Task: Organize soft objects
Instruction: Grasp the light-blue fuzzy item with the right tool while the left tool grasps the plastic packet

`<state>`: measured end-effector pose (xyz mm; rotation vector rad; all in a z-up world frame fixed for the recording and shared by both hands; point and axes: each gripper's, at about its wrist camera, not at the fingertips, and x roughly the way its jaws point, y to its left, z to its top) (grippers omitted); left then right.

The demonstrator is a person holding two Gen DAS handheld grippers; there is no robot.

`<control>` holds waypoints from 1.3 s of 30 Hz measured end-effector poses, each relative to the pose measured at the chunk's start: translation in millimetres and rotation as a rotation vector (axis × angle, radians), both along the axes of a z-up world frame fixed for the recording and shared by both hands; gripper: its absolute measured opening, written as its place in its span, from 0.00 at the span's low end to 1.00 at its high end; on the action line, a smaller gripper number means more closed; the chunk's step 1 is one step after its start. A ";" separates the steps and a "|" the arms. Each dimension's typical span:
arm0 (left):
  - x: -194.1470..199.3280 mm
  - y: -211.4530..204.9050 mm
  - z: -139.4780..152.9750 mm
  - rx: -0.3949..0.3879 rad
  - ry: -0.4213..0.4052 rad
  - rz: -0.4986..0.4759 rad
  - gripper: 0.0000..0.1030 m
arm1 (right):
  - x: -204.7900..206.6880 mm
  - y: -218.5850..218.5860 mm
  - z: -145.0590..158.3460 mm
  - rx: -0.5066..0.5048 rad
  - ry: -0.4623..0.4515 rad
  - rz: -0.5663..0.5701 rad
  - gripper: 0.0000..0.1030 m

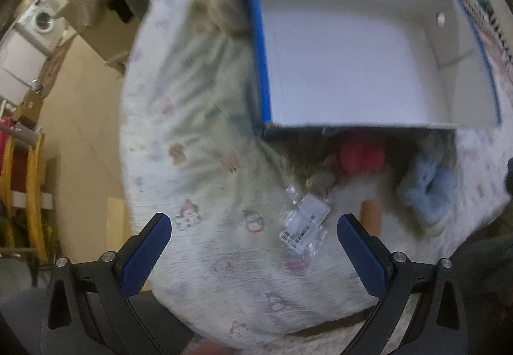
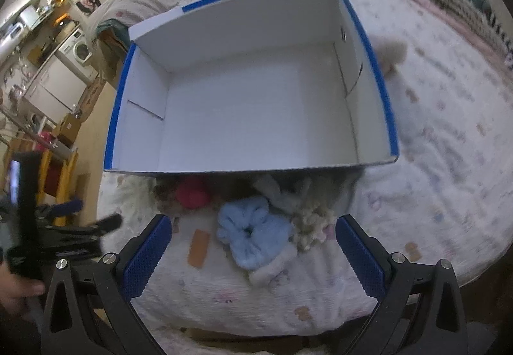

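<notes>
Two grippers: the left gripper [image 1: 254, 228] and the right gripper [image 2: 254, 228] both hover over a bed [image 2: 442, 137], each with its jaws spread wide and nothing between them.
Box: a white cardboard box [image 2: 256, 111] with blue outside walls sits open and bare inside on the printed bed cover.
Soft things: they lie in a heap on the cover just beside the box's near wall, all outside it.
Blue scrunchie: the light blue scrunchie [image 2: 253, 233] lies nearest the right gripper, just ahead of its open jaws; in the left view it [image 1: 426, 191] is off to the right.
Red piece: a red plush item [image 2: 194, 193] sits tight against the box wall, left of the scrunchie.
Cream piece: a knobbly cream item [image 2: 312, 220] touches the scrunchie's right side.
Left view only: a clear plastic bag with a barcode label [image 1: 304, 220] lies on the cover ahead of the jaws, and a beige plush toy [image 1: 221, 8], blurred, perhaps a stuffed animal, rests against the box's blue side.
Right view only: a tan strip [image 2: 198, 247] lies flat left of the scrunchie, and the left gripper [image 2: 93, 217] shows at the left edge beside a hand [image 2: 16, 291].
</notes>
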<state>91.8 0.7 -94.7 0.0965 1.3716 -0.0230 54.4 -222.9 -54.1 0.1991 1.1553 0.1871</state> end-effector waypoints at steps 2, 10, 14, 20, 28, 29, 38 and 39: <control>7.2 -0.2 -19.1 -0.053 0.071 0.010 1.00 | 1.5 -2.3 -8.7 0.009 0.019 -0.011 1.00; 17.4 2.9 -69.7 -0.174 0.174 0.038 0.89 | 5.1 -8.5 -36.2 0.034 0.081 -0.037 1.00; 24.1 8.4 -85.0 -0.224 0.193 0.072 0.51 | 8.6 -11.1 -41.3 0.036 0.089 -0.053 1.00; 24.1 17.9 -64.4 -0.250 0.176 0.078 0.10 | 12.8 -17.2 -45.7 0.050 0.106 -0.073 1.00; 1.8 50.4 7.4 -0.269 0.018 0.057 0.07 | 14.2 -37.9 -56.3 0.152 0.159 -0.115 1.00; 7.4 54.7 15.3 -0.243 -0.026 0.057 0.07 | 14.8 -39.9 -59.4 0.175 0.178 -0.116 0.99; -15.8 60.5 56.8 -0.194 -0.189 0.038 0.07 | 15.1 -25.3 -93.3 0.153 0.333 -0.111 0.72; -13.1 60.2 56.4 -0.194 -0.186 0.037 0.07 | 16.4 -21.8 -95.9 0.135 0.338 -0.101 0.72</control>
